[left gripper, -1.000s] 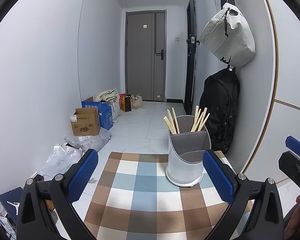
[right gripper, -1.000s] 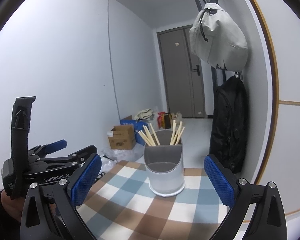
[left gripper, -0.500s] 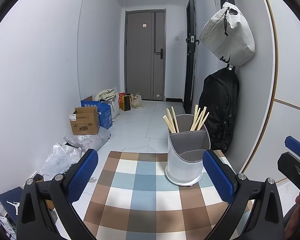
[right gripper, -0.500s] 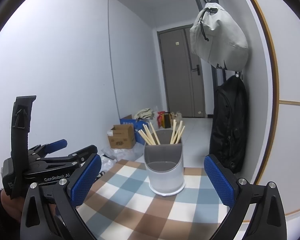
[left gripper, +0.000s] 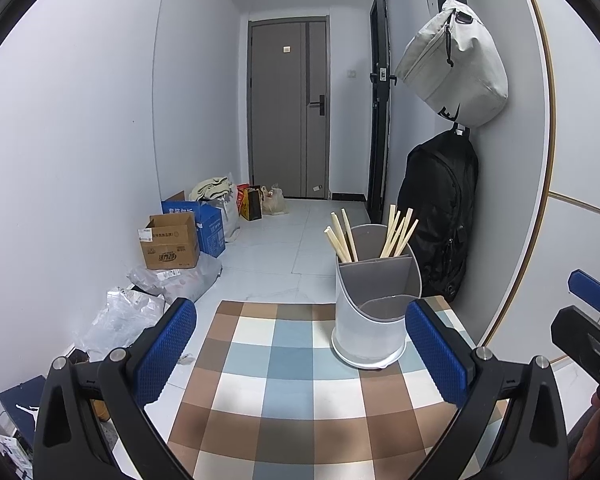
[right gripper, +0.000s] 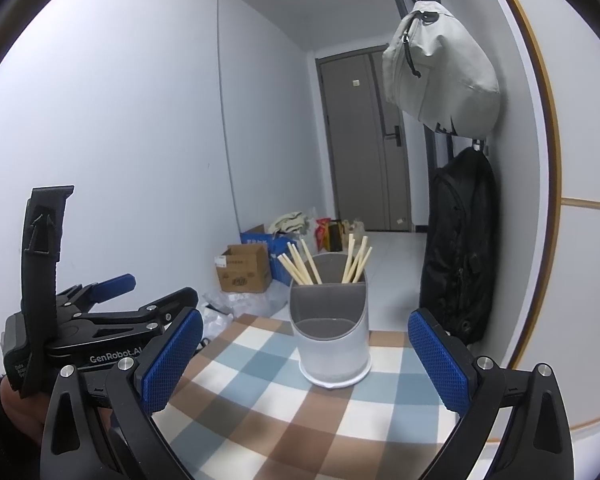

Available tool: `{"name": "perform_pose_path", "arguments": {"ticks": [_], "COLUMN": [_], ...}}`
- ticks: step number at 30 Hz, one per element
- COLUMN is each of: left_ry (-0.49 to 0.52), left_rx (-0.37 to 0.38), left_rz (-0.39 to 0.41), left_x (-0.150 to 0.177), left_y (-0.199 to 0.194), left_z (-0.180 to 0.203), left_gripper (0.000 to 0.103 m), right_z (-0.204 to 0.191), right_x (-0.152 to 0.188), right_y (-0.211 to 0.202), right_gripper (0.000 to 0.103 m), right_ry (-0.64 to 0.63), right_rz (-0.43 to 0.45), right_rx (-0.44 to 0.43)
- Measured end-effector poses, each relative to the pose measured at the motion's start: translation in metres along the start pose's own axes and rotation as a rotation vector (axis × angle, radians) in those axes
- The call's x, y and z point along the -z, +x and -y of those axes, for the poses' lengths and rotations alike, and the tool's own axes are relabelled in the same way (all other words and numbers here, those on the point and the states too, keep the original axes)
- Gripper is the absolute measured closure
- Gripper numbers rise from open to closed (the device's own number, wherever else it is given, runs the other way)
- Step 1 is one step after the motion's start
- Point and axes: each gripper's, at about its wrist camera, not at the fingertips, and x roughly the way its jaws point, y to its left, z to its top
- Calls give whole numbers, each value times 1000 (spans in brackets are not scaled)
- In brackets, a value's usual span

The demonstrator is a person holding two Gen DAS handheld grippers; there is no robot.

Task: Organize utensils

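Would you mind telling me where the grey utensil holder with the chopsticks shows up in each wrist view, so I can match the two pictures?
Left wrist view: the utensil holder stands right of centre on the checked tablecloth, near the right fingertip.
Right wrist view: the utensil holder stands near the centre, between the two fingers.
Shared landmark: the black backpack hanging to its right.
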Motion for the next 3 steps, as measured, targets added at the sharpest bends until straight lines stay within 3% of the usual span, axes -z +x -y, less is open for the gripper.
{"name": "perform_pose_path", "arguments": {"ticks": [3], "left_ry": [1], "left_rx": [-2], "left_rz": [6], "left_x": [0], "left_y": [0], "left_z": [0], "left_gripper": [1], "right_z": [1], "right_x": [0], "right_y": [0], "right_gripper": [0], "right_ry": [0], "right_rz": [1], "right_rx": [-1]}}
